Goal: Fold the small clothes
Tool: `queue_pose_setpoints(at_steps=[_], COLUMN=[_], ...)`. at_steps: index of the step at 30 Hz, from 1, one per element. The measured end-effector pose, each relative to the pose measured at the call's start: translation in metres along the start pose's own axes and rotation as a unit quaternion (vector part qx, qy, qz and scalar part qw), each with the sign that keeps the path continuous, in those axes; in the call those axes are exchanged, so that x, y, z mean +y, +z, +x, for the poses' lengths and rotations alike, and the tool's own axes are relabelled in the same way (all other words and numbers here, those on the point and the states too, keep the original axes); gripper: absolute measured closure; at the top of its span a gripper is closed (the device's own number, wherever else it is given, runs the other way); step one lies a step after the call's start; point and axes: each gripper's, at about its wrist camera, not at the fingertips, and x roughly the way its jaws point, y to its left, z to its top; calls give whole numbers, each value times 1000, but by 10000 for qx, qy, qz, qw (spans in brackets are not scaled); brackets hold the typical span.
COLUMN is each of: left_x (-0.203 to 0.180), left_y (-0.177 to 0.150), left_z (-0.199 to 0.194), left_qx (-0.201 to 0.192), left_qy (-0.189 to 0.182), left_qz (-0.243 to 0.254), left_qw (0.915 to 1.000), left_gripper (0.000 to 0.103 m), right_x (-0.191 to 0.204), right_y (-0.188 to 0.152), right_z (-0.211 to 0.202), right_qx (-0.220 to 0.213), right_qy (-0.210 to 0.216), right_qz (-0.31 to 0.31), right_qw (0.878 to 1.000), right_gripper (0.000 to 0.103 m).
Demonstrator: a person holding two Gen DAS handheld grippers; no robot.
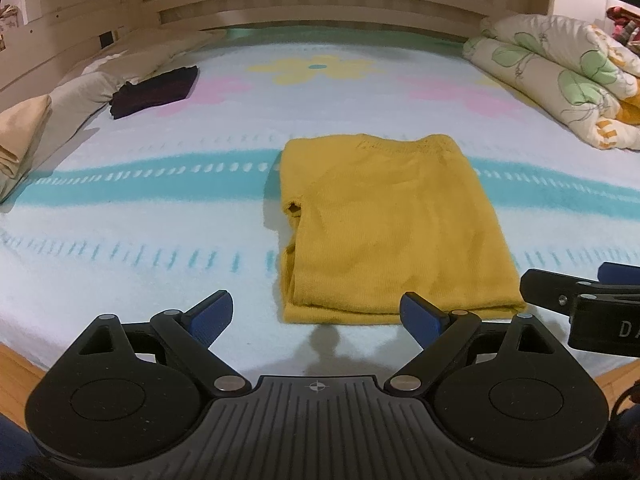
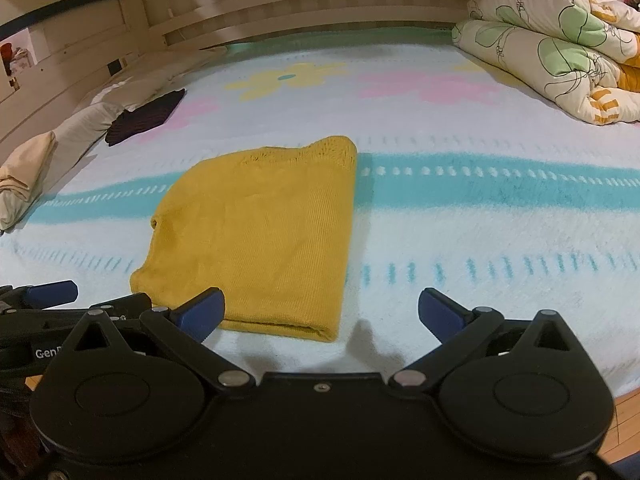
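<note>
Looking through the left wrist camera, I see my left gripper [image 1: 316, 314] spread wide, its blue-padded fingers [image 1: 212, 316] holding nothing and hanging over the near edge of the pale fleece bed blanket with teal stripes and flowers [image 1: 140, 200]. The folded mustard-yellow knit garment [image 1: 388, 228] lies flat at twelve o'clock, just beyond the fingertips. At three o'clock the right gripper's [image 1: 580, 296] black body pokes in, with white letters "DA" legible, the rest cut off. A dark purple folded cloth [image 1: 154, 90] sits at ten o'clock, well apart, and a rolled floral quilt [image 1: 560, 76] at two o'clock.

Through the right wrist camera, my right gripper [image 2: 320, 314] also stands wide and grips nothing. The yellow garment [image 2: 260, 232] lies at eleven o'clock, its near hem passing behind the left finger's blue pad [image 2: 202, 312]. At nine o'clock the left gripper's [image 2: 44, 300] side shows "Gen", the remainder hidden.
</note>
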Motion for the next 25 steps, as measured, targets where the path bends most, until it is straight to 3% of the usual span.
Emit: queue_pose_setpoints(at_steps=[25], left_x=[-1], left_y=[1], left_z=[8], left_qx=[109], left_qy=[-156], left_qz=[-72], left_qw=[9998], left_gripper=[12], right_x=[-2], right_y=[1], right_z=[6], right_qx=[84], right_qy=[90], right_qz=[190], right_qw=[9997], right_gripper=[0])
